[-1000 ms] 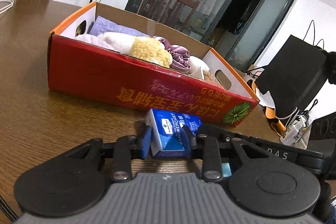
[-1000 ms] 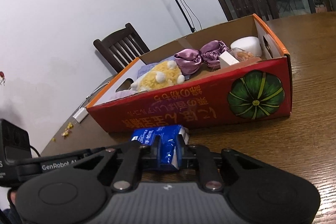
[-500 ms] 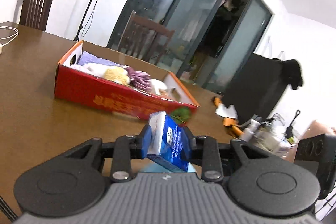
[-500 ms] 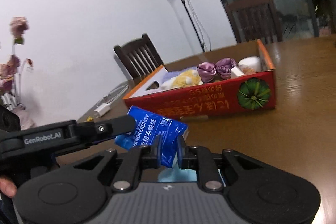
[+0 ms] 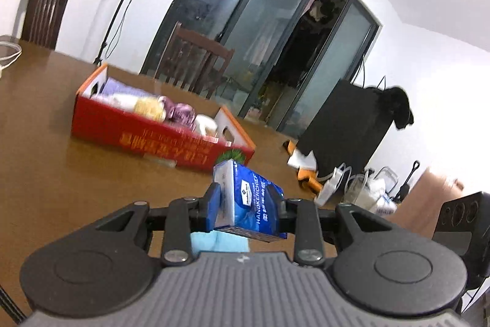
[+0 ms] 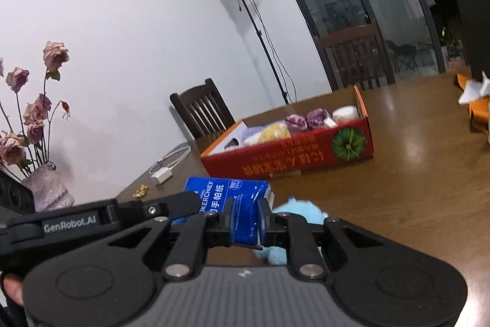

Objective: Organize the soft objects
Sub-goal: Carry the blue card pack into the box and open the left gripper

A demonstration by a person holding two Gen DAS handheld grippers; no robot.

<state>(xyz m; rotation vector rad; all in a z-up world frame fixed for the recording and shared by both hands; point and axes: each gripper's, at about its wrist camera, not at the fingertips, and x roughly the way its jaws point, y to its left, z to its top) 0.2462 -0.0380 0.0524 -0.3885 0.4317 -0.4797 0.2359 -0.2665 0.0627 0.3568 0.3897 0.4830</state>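
Blue tissue pack (image 5: pixel 248 202), clamped at opposite ends by your left gripper (image 5: pixel 245 206) and right gripper (image 6: pixel 244 219) fingers, looks light, squashy, slippery-wrapped: grip mid-body, gently.

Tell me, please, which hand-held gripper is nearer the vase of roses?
Left. The left hand-held gripper passes close by the vase; the right hand-held gripper sits beyond the tissue pack both hold.

Both grippers, the left gripper (image 5: pixel 245 201) and right gripper (image 6: pixel 245 222), now carry the blue plastic-wrapped handkerchief tissue pack (image 5: pixel 249 204) up off the brown wooden table (image 5: pixel 76 173), well back from the red cardboard box (image 5: pixel 147 137). A light blue fluffy item (image 6: pixel 294 213) now shows beneath.
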